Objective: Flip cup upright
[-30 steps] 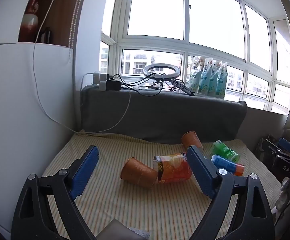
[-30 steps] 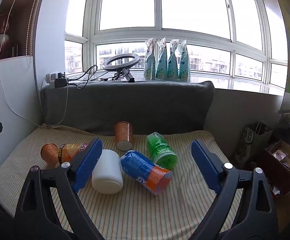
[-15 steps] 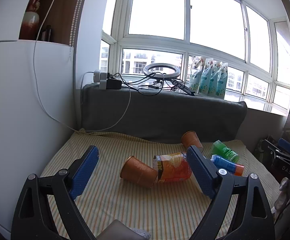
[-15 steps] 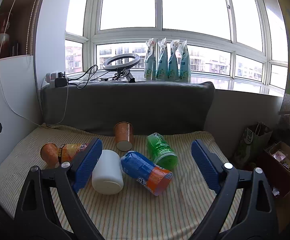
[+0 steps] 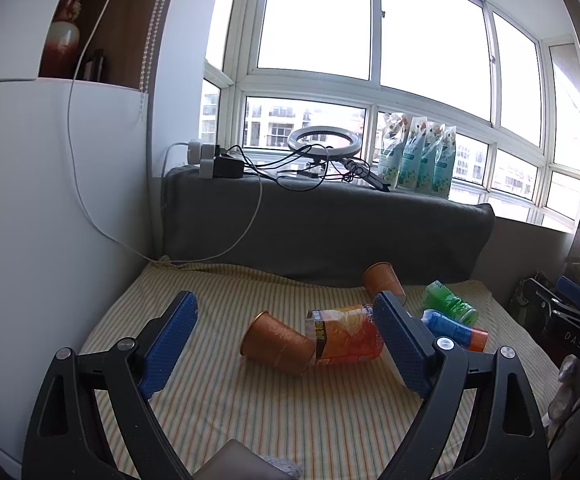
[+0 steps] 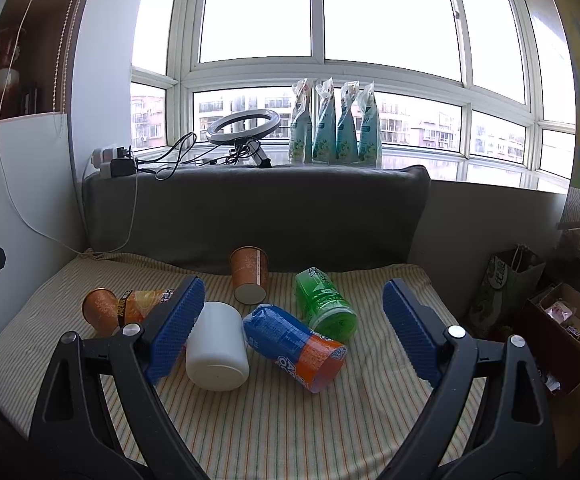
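Left gripper [image 5: 285, 344] is hovering with fingers spread wide, gripping nothing. Between its fingers a brown paper cup [image 5: 275, 343] is lying on its side on the striped mattress [image 5: 217, 400], base touching an orange bottle [image 5: 346, 335] lying beside the right finger. Right gripper [image 6: 292, 330] is also hovering with fingers apart and empty; between them are lying a white jar [image 6: 217, 346], a blue bottle [image 6: 294, 346] and a green bottle [image 6: 324, 304]. A second brown cup [image 6: 249, 274] is sitting inverted beyond the fingertips.
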The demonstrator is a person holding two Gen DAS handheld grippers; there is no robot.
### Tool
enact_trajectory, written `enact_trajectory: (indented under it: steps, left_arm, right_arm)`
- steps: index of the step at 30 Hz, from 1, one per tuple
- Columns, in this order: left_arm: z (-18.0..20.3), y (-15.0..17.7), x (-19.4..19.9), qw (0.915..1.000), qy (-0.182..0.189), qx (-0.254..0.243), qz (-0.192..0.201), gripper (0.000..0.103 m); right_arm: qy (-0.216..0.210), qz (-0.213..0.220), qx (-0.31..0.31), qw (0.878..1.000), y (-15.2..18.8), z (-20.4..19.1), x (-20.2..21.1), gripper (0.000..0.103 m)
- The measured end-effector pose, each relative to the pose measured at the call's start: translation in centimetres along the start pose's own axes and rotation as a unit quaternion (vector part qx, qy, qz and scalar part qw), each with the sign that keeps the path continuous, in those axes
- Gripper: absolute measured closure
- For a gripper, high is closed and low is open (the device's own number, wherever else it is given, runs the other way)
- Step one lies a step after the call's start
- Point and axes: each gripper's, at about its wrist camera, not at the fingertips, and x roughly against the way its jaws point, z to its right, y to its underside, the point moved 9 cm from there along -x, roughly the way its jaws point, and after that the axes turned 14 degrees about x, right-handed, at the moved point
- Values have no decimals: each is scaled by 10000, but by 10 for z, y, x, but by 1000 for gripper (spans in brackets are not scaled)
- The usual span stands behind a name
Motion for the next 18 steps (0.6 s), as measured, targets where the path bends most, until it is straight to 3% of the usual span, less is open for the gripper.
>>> enact_trajectory:
  steps: [18]
  left_arm:
    - [0, 9, -11, 9998, 3, 22, -188, 13]
  right_arm:
    - [3, -70, 9, 10000, 4, -1, -6, 10]
